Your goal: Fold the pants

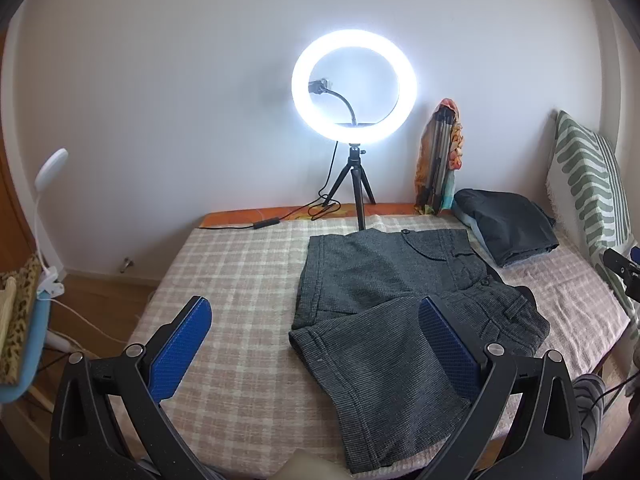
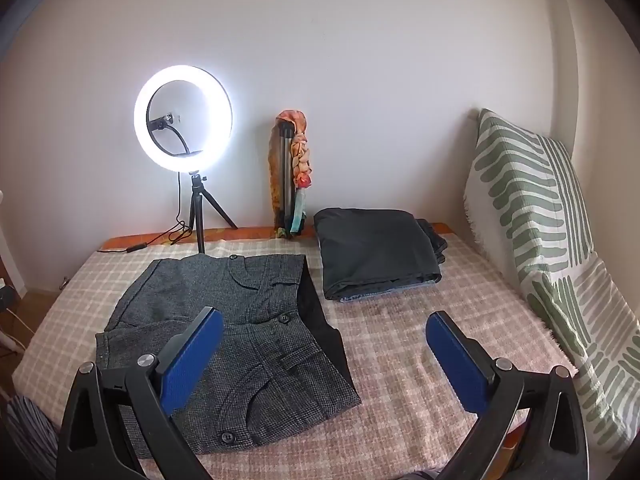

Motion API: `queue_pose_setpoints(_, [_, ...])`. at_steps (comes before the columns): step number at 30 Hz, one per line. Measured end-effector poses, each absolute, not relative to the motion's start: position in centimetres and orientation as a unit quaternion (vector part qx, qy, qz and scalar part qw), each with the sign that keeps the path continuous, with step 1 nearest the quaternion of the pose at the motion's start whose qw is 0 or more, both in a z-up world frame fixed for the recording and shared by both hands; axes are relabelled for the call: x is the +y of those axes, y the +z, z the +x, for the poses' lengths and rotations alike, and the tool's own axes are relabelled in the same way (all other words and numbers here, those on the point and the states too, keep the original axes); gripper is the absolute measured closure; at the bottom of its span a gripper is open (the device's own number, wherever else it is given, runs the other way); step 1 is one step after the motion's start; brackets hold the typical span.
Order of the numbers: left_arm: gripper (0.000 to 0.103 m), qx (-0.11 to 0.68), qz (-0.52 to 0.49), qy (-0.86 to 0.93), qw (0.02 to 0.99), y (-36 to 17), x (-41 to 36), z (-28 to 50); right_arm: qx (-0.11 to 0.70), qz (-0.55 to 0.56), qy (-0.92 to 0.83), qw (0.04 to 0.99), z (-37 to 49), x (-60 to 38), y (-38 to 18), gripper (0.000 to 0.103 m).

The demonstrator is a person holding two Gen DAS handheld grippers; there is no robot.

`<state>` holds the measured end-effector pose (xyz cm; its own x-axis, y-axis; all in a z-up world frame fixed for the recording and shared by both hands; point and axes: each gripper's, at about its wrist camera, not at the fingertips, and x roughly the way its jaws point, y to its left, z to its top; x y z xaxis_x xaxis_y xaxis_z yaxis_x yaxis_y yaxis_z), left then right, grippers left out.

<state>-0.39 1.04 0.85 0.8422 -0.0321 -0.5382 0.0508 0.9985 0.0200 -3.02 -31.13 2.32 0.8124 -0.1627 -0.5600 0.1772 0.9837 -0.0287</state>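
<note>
Grey woven short pants lie spread flat on the checked bed cover, waistband toward the right, legs toward the left. They also show in the right wrist view. My left gripper is open and empty, held above the near leg's hem. My right gripper is open and empty, held above the waistband end and the bare cover beside it.
A lit ring light on a small tripod stands at the bed's far edge with its cable. A folded tripod wrapped in cloth leans on the wall. Folded dark pants lie at the back right. A green-striped pillow stands at right.
</note>
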Motion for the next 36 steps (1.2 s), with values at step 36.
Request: queue_pose_setpoints(36, [0.000, 0.280, 0.010, -0.026, 0.960, 0.93, 0.98, -0.69, 0.286, 0.013, -0.092, 0.954, -3.31, -30.78, 2.63, 0.000])
